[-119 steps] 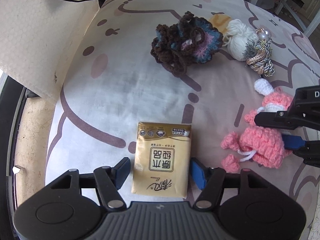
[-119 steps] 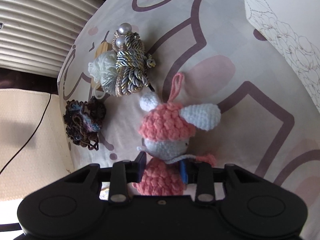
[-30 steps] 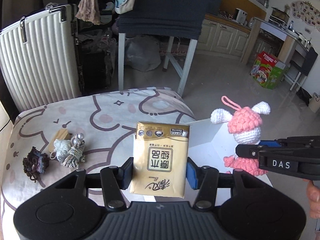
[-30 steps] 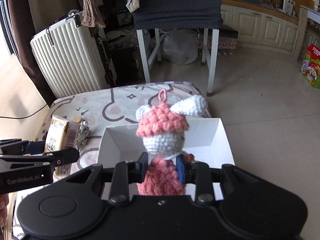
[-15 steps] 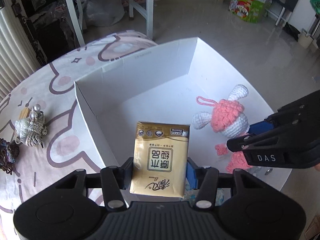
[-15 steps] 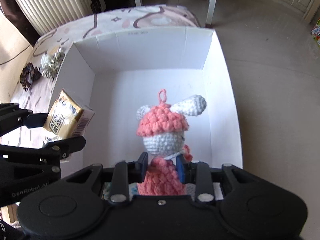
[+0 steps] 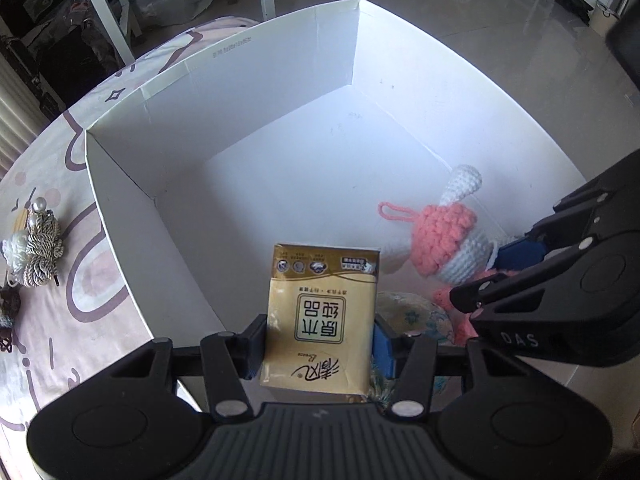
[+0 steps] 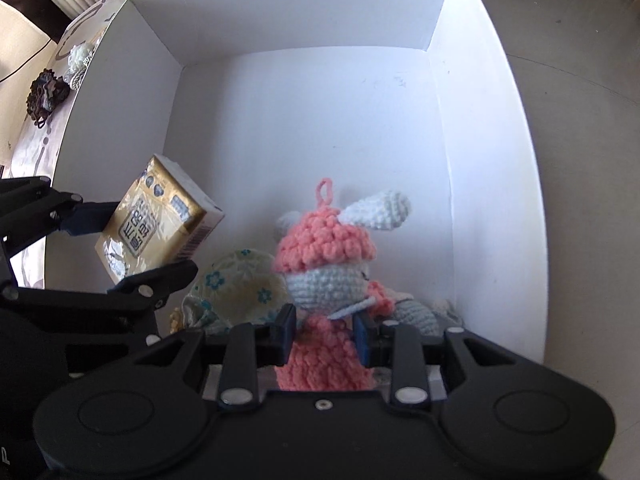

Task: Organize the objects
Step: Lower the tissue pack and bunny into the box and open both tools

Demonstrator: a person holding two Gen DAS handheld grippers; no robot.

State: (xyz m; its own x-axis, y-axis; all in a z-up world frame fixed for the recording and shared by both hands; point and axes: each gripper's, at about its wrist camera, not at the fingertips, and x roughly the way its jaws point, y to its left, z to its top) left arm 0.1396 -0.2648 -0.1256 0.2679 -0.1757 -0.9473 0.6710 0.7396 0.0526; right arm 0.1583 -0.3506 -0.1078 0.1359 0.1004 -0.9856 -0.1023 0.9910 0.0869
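Observation:
My left gripper [image 7: 318, 346] is shut on a gold tissue pack [image 7: 320, 316] and holds it inside the white cardboard box [image 7: 280, 68], near the box's left wall. The right gripper [image 8: 323, 334] is shut on the body of a pink crocheted bunny [image 8: 326, 268], also down inside the box [image 8: 304, 20]. From the right wrist view the tissue pack [image 8: 156, 232] sits left of the bunny, clamped in the left gripper [image 8: 132, 248]. The left wrist view has the bunny [image 7: 444, 240] and right gripper [image 7: 492, 276] at the right.
A floral fabric piece [image 8: 236, 288] and a pale blue crocheted item [image 8: 416, 314] lie on the box floor under the grippers. On the patterned cloth left of the box lie a rope tassel bundle [image 7: 40, 252] and a dark crocheted scrunchie [image 8: 46, 90]. Tiled floor lies beyond.
Both grippers have sunk deeper into the white box with their loads. A second ago they were tilted up above the bed; now they point down at the box floor.

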